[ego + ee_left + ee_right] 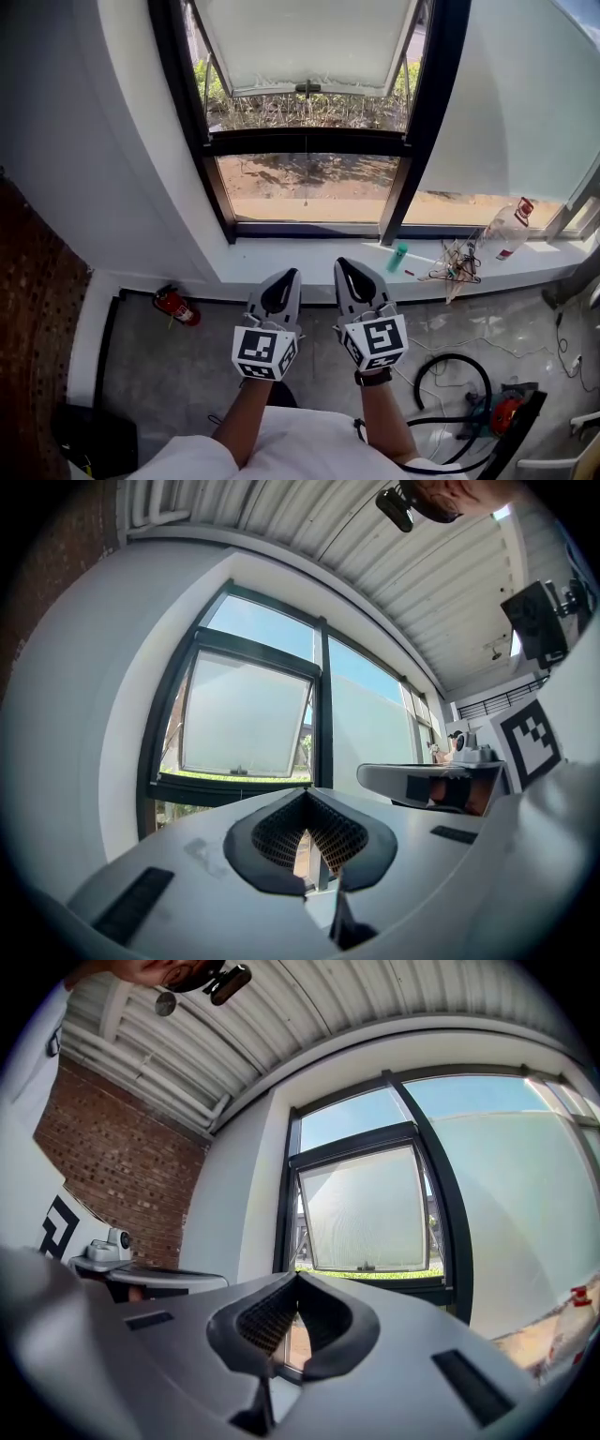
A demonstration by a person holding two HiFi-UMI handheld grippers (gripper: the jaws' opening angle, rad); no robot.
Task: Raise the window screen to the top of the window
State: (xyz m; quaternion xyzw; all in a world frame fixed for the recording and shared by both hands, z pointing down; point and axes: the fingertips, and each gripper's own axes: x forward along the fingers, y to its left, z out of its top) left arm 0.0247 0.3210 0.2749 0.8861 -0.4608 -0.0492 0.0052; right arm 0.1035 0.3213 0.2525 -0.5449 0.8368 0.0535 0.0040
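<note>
You are holding both grippers level and side by side in front of the window sill [309,255], well short of the glass. The left gripper [287,279] is showing its jaws pressed together with nothing between them, and the right gripper [349,272] is showing the same: shut and empty. The window screen [305,42] is sitting as a pale panel in the upper part of the window frame [427,112], with a small handle [307,89] at the middle of its lower edge, and neither gripper is touching it. The main risk is that you are arriving at that handle with shut jaws, so the tips are only nudging it and sliding off instead of taking hold. The panel seems to be standing out from the frame at its bottom, so a push there is likely swinging it rather than raising it. With the grippers this close together, you are also risking knocking one against the other as both go for one small handle. Reaching over the sill, watch the green bottle [398,256] lying just right of your path.
</note>
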